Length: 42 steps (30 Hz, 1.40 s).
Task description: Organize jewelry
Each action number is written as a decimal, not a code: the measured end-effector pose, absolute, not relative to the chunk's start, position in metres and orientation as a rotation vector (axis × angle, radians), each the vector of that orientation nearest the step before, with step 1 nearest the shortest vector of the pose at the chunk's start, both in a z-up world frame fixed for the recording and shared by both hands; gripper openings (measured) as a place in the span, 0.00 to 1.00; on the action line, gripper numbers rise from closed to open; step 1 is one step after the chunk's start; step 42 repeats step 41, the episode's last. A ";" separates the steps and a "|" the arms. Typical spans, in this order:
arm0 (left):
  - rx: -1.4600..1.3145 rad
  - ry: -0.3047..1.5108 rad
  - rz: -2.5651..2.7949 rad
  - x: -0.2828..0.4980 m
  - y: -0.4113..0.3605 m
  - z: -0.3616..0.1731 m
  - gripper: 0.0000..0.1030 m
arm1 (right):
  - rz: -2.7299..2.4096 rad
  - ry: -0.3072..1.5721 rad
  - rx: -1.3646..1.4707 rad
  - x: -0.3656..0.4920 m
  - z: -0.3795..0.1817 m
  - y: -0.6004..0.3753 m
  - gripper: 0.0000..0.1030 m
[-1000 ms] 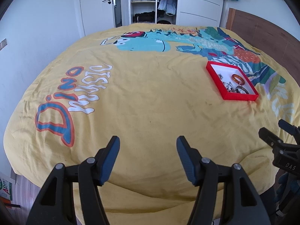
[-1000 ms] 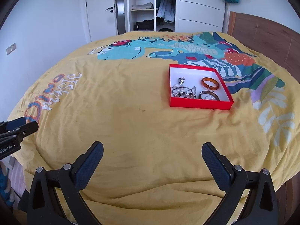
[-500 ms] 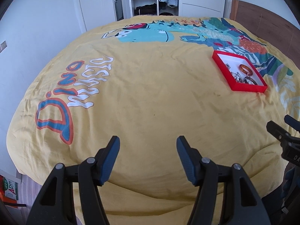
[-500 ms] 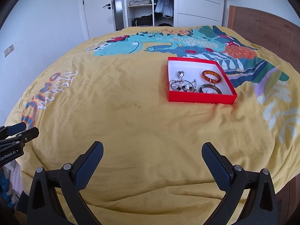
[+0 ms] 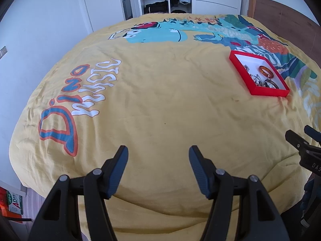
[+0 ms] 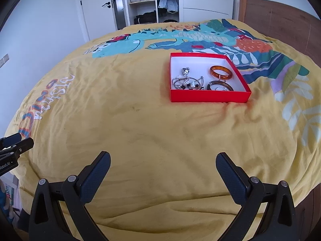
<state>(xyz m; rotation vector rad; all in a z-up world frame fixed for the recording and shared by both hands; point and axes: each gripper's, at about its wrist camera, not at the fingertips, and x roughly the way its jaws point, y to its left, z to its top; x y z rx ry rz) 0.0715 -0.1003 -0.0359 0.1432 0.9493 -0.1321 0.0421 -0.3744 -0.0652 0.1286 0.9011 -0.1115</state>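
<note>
Hovering at the near edge of the bed (image 6: 140, 132), left tongs (image 5: 158, 156) and right tongs (image 6: 163, 162) both gape empty. Jewelry sits in the red box (image 6: 208, 96) far right; next, reach over there.

Home bedroom: bed (image 6: 160, 140) under dinosaur duvet, open wardrobe (image 6: 152, 2) behind.

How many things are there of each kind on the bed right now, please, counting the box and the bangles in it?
Red box: 1
Bangles: 2, one amber bangle, one dark bangle
Tangle of silver jewelry: 1 cluster, pieces too entwined to count
Total: 4
</note>
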 end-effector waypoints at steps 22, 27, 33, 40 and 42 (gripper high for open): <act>0.113 0.911 -0.104 0.055 -0.089 -0.017 0.59 | -0.076 0.902 0.118 0.043 -0.066 -0.368 1.00; 0.103 0.908 -0.107 0.052 -0.085 -0.018 0.59 | -0.084 0.905 0.112 0.042 -0.065 -0.366 1.00; 0.086 0.905 -0.106 0.052 -0.080 -0.018 0.59 | -0.076 0.896 0.105 0.041 -0.065 -0.362 1.00; 0.084 0.905 -0.106 0.051 -0.078 -0.019 0.59 | -0.037 0.872 0.118 0.038 -0.070 -0.361 1.00; 0.082 0.906 -0.105 0.050 -0.078 -0.019 0.59 | -0.033 0.872 0.118 0.038 -0.071 -0.361 1.00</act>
